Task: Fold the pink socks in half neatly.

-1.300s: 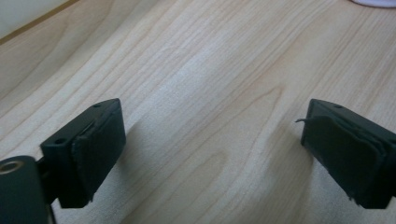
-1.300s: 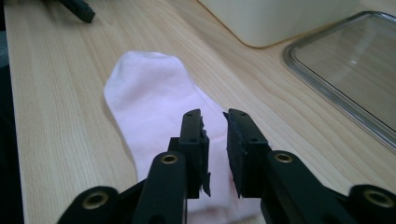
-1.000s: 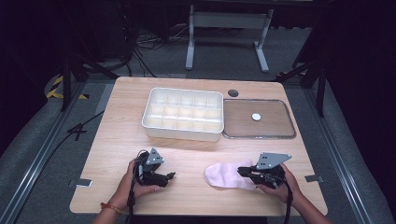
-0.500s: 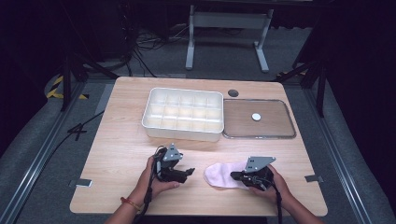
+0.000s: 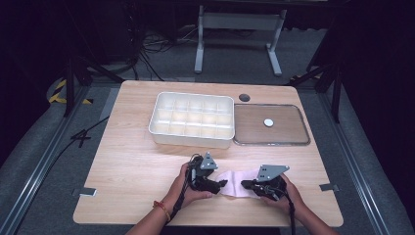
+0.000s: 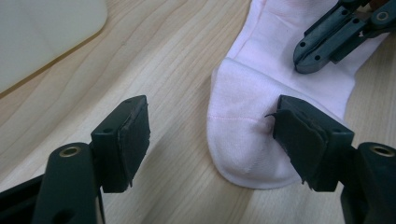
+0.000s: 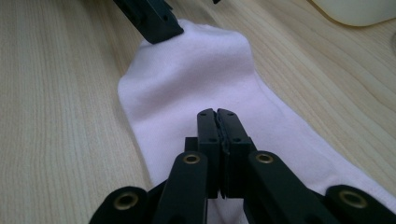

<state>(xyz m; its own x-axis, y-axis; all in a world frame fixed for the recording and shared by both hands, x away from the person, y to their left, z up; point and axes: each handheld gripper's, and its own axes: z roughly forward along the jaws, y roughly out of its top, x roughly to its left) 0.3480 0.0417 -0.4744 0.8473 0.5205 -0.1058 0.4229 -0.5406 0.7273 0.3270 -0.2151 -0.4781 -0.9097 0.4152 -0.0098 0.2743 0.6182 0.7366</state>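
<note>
Our left claw (image 5: pixel 221 183) has slid across the worktop (image 5: pixel 132 161) to the sock's (image 6: pixel 261 116) toe, released, jaws astride it. Our right claw (image 7: pixel 218 122) has clenched on the sock's middle, pinning it flat. Next: grip the toe.

**A lab recording bay, not a home**

I'm working at a bare wooden table (image 5: pixel 132 166) on grey carpet in a dark room. At 12 o'clock stands a metal frame (image 5: pixel 235 29); at 10 o'clock cables (image 5: pixel 147 49) lie loose. Floor rails (image 5: pixel 39 161) at 9 o'clock and hazard tape (image 5: pixel 58 90) suggest a test rig.
</note>
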